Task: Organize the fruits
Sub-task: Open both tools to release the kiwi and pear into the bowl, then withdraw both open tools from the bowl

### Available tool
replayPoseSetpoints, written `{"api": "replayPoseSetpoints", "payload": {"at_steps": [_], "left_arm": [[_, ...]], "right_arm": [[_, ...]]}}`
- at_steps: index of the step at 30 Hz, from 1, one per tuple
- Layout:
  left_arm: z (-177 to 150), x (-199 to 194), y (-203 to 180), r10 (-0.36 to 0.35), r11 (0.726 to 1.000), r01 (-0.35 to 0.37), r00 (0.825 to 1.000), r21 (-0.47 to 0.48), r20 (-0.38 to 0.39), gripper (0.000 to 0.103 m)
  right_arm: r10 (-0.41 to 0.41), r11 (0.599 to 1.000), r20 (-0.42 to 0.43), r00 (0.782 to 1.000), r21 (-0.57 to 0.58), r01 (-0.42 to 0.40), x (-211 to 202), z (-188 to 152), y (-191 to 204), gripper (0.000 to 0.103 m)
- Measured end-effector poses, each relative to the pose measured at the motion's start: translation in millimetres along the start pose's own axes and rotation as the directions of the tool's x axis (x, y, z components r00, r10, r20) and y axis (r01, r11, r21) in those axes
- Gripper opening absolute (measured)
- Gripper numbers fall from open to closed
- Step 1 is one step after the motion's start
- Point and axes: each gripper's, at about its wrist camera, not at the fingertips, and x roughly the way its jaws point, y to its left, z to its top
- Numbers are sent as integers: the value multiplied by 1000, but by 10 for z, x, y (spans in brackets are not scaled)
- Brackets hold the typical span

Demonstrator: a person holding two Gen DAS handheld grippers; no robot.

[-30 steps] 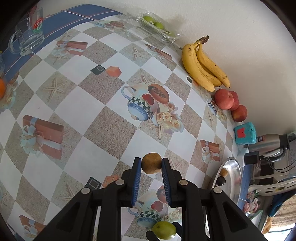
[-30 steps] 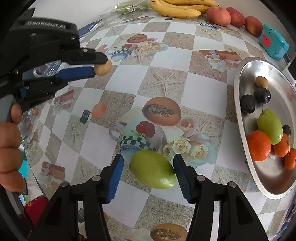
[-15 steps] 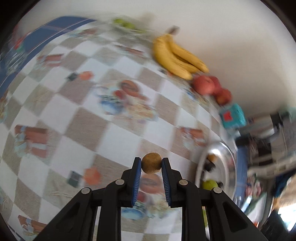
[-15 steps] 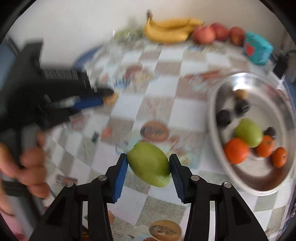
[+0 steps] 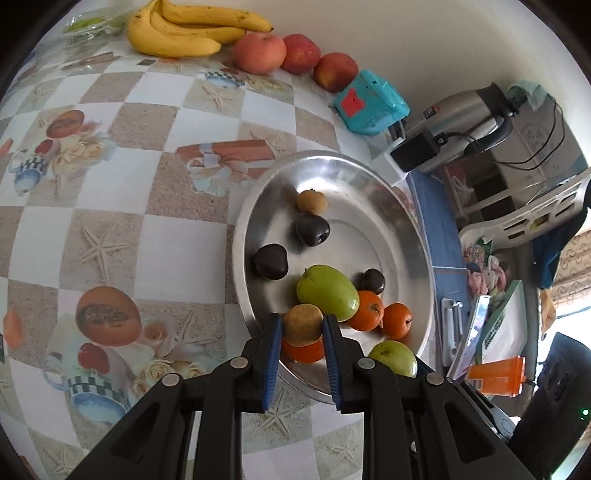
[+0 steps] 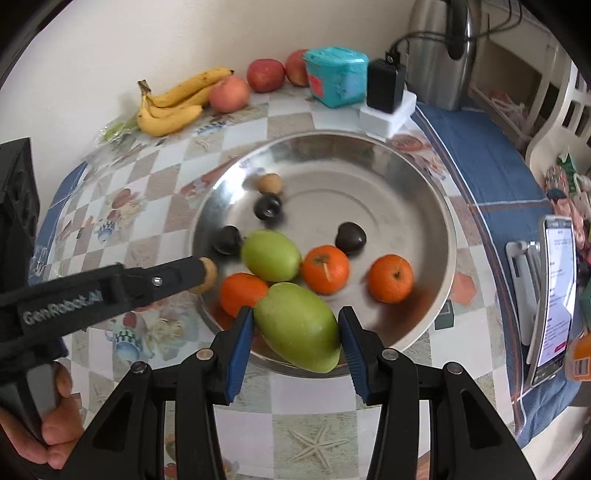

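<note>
My left gripper point(image 5: 302, 326) is shut on a small round brown fruit point(image 5: 302, 324), held over the near rim of the silver tray point(image 5: 332, 162). In the right wrist view that gripper point(image 6: 201, 275) comes in from the left with the brown fruit point(image 6: 209, 275) at its tips. My right gripper point(image 6: 295, 321) is shut on a large green mango point(image 6: 297, 326) above the tray's front edge point(image 6: 445, 236). In the tray lie another green mango point(image 6: 271, 254), three oranges point(image 6: 325, 268), three dark plums point(image 6: 351, 238) and a second small brown fruit point(image 6: 269, 183).
Bananas point(image 5: 184, 33) and three apples point(image 5: 258, 51) lie along the back wall, beside a teal box point(image 5: 371, 101). A steel kettle point(image 5: 461, 122), a charger point(image 6: 386, 88) and a propped phone point(image 6: 554, 295) stand right of the tray. A person's hand point(image 6: 55, 424) grips the left handle.
Both grippers swung from the middle of the patterned table to over the silver tray. The right gripper closed on the green mango and lifted it; the left kept hold of the brown fruit.
</note>
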Motion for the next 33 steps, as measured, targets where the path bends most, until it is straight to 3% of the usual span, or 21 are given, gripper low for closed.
{"api": "replayPoseSetpoints", "payload": {"at_steps": [3,7,10,12,13,15,18,20,21,24,33], "left_arm": [[8,-4,22,-17,1000,17,1000,-13,-10,26],[-40,-102,137,-12,999,11,1000,-33,-10,51],[-73,-182,213,-5,999,5,1000,-47,-10,52],[-105,-248,252,29,998,-29,1000,-52,1,59],[-126,-290,269,63,997,-63,998,-49,13,69],[-164,-390,302,177,984,-176,983,-29,46,82],[-241,-490,335,315,948,-317,945,13,86,94],[-298,-551,364,376,924,-381,920,29,111,103],[-331,-595,391,398,914,-405,909,35,125,103],[-398,-695,432,437,893,-448,886,44,154,103],[-510,-998,508,454,886,-463,859,-22,235,103]], "right_arm": [[-10,1000,-17,1000,3,10,44,-9,-47,49],[-16,1000,-21,1000,4,16,101,-28,-50,49],[-14,1000,-8,1000,0,14,68,-40,-21,51],[-12,1000,4,1000,-2,12,35,-46,1,52],[-14,1000,9,1000,-3,14,21,-54,11,52],[-13,1000,18,1000,-11,13,-16,-89,47,54],[-12,999,34,999,-39,13,-66,-159,146,70],[-12,998,42,999,-59,14,-84,-203,221,74],[-10,997,45,999,-72,13,-90,-231,272,76],[-16,994,57,998,-108,22,-105,-284,381,87],[-30,991,92,995,-129,42,-160,-337,462,91]]}}
